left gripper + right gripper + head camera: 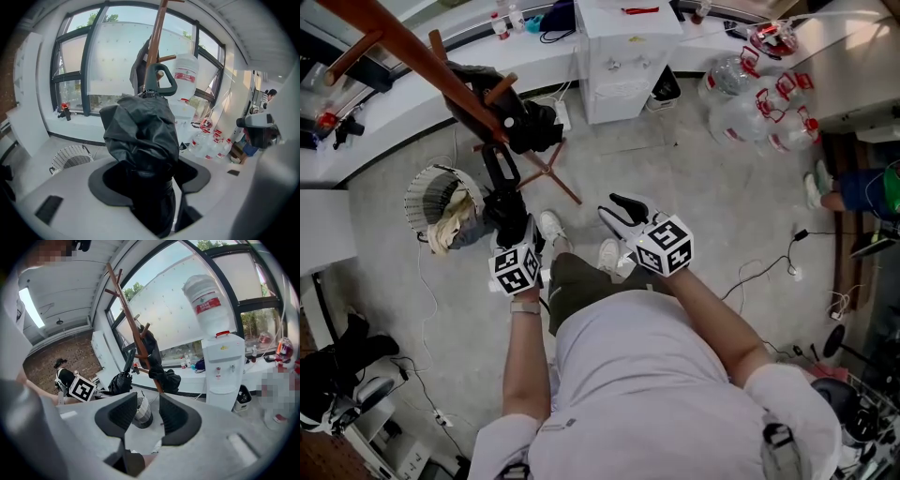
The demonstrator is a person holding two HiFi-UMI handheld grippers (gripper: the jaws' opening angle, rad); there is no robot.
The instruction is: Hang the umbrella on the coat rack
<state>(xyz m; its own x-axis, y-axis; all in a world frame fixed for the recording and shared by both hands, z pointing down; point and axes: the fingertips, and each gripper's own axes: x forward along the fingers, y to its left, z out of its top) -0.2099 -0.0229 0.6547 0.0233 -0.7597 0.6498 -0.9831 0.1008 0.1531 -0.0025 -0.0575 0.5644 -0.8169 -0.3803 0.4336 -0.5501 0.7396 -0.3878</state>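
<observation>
My left gripper [510, 228] is shut on a folded black umbrella [501, 184], which points away from me toward the foot of the brown wooden coat rack [441, 70]. In the left gripper view the umbrella's bunched canopy [140, 136] fills the jaws of the gripper [151, 174]. Its dark looped handle [162, 80] stands upright right beside the rack's pole [157, 37], and I cannot tell whether they touch. A black garment [532, 127] hangs on the rack. My right gripper [624, 212] is open and holds nothing; in its own view [147, 411] it faces the rack [136, 333] from a distance.
A white wire basket [429, 199] stands left of the rack's crossed feet [551, 173]. A white water dispenser [628, 56] is at the back, with several large water bottles [750, 94] on the floor to its right. Cables [769, 272] trail across the floor.
</observation>
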